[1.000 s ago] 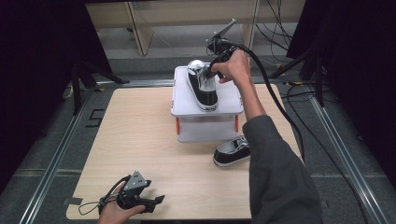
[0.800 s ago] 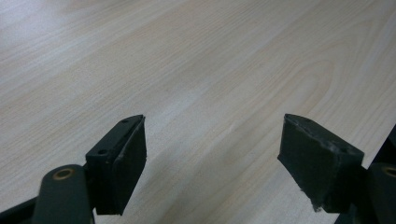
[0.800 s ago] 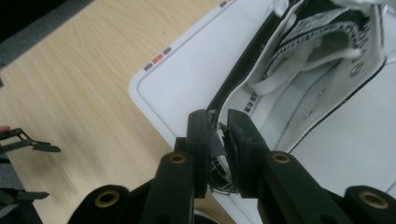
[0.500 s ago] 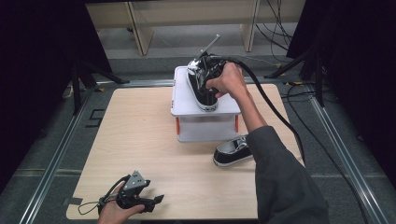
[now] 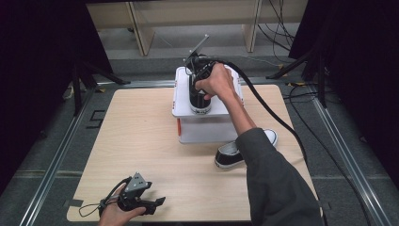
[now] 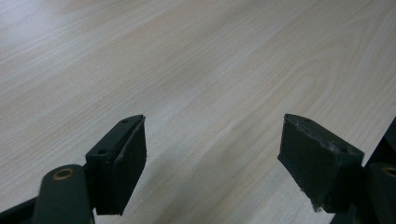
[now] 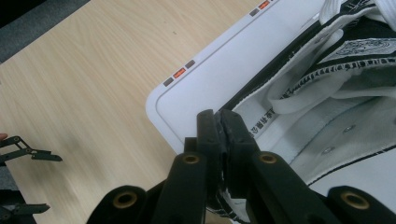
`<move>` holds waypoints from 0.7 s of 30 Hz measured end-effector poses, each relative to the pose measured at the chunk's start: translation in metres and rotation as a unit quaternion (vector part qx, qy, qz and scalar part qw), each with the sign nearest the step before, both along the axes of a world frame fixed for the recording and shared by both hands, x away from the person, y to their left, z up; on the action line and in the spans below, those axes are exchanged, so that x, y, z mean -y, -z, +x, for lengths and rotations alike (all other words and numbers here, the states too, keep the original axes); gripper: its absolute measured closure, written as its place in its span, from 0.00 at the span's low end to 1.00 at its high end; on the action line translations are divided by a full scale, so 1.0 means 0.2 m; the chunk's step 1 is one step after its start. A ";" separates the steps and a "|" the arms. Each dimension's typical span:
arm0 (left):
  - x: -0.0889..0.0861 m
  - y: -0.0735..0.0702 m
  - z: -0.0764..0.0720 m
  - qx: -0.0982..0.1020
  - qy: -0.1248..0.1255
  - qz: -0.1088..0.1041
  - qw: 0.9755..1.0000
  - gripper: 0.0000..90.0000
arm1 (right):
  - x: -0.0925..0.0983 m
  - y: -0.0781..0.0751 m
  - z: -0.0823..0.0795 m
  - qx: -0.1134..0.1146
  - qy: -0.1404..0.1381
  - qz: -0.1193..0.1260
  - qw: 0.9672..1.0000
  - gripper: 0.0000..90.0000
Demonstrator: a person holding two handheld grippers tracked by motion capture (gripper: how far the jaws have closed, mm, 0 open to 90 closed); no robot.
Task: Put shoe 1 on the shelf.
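The right gripper (image 7: 220, 122) has its jaws pinched together on the edge of the black-and-white sneaker (image 5: 199, 96) — in the right gripper view the collar fabric sits between the two black pads, near the heel. That shoe stands on top of the white box (image 5: 207, 132) at the far middle of the wooden table (image 5: 141, 141), toe pointing toward the near side. A second sneaker (image 5: 235, 154) lies on the table just right of and nearer than the box, partly behind the person's sleeve. The left gripper (image 6: 212, 154) rests idle at the near left corner, its jaws spread wide over bare wood with nothing between them. The step in hand looks like placing or adjusting the shoe on the box top; whether it is fully settled is hard to tell, since the hand covers part of it. The next move probably calls for letting the jaws part without tugging the collar, then lifting straight away so the shoe stays square — and reaching down for the other one.
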State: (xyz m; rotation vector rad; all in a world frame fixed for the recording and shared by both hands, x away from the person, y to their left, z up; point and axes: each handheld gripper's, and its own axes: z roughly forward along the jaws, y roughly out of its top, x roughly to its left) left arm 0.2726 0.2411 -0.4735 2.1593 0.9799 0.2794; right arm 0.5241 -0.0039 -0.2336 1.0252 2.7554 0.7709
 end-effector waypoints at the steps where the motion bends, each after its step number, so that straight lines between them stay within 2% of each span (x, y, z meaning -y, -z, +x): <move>1: 0.00 0.00 0.00 0.000 -0.001 0.001 1.000 0.25 | 0.00 0.00 0.00 0.002 -0.001 0.001 1.000 0.95; 2: 0.00 0.00 0.00 0.001 0.000 0.002 1.000 0.25 | 0.01 -0.01 -0.01 0.003 0.011 0.013 1.000 0.89; 4: 0.00 0.00 0.00 0.001 -0.002 0.000 1.000 0.25 | 0.03 -0.03 -0.03 0.010 0.016 0.029 0.999 0.77; 5: -0.01 0.00 0.00 0.002 -0.001 0.005 1.000 0.25 | 0.05 -0.05 -0.05 0.015 0.016 0.036 0.999 0.75; 8: -0.01 0.00 0.00 0.001 -0.005 -0.001 1.000 0.25 | 0.11 -0.10 -0.12 0.031 0.016 0.044 0.998 0.66; 9: -0.01 0.00 0.00 0.001 -0.005 -0.001 1.000 0.25 | 0.11 -0.10 -0.12 0.031 0.016 0.044 0.998 0.66; 10: -0.01 0.00 0.00 0.001 -0.006 -0.002 1.000 0.25 | 0.15 -0.10 -0.14 0.037 0.004 0.048 0.998 0.64; 11: -0.01 0.00 0.00 0.005 -0.003 0.000 1.000 0.25 | 0.18 -0.10 -0.18 0.030 0.009 0.052 0.998 0.63; 12: -0.01 0.00 0.00 0.004 -0.005 0.000 1.000 0.25 | 0.22 -0.10 -0.21 0.038 0.011 0.051 0.998 0.63; 13: -0.01 0.00 0.00 0.005 -0.004 0.001 1.000 0.25 | 0.29 -0.08 -0.27 0.046 0.009 0.042 0.998 0.61; 14: -0.01 0.00 0.00 0.005 -0.004 0.001 1.000 0.25 | 0.29 -0.08 -0.27 0.046 0.009 0.042 0.998 0.61; 15: -0.01 0.01 0.00 0.002 -0.007 0.001 1.000 0.25 | 0.38 -0.06 -0.34 0.047 0.003 0.046 0.998 0.61; 16: -0.01 0.01 0.00 -0.001 -0.009 0.000 1.000 0.25 | 0.40 -0.05 -0.37 0.039 0.010 0.052 0.998 0.61; 17: -0.01 0.01 0.00 -0.001 -0.009 0.000 1.000 0.25 | 0.40 -0.05 -0.37 0.039 0.010 0.052 0.998 0.61; 18: -0.02 0.00 0.00 -0.002 0.003 0.009 1.000 0.25 | 0.48 -0.02 -0.41 0.041 0.005 0.057 0.998 0.61; 19: -0.02 0.00 0.00 -0.002 0.003 0.009 1.000 0.25 | 0.48 -0.02 -0.41 0.041 0.005 0.057 0.998 0.61; 20: -0.01 0.01 0.01 0.001 -0.009 0.004 1.000 0.25 | 0.54 0.02 -0.44 0.035 0.004 0.063 0.997 0.61; 21: -0.01 0.01 0.01 0.001 -0.009 0.004 1.000 0.25 | 0.57 0.04 -0.46 0.033 0.009 0.063 0.997 0.61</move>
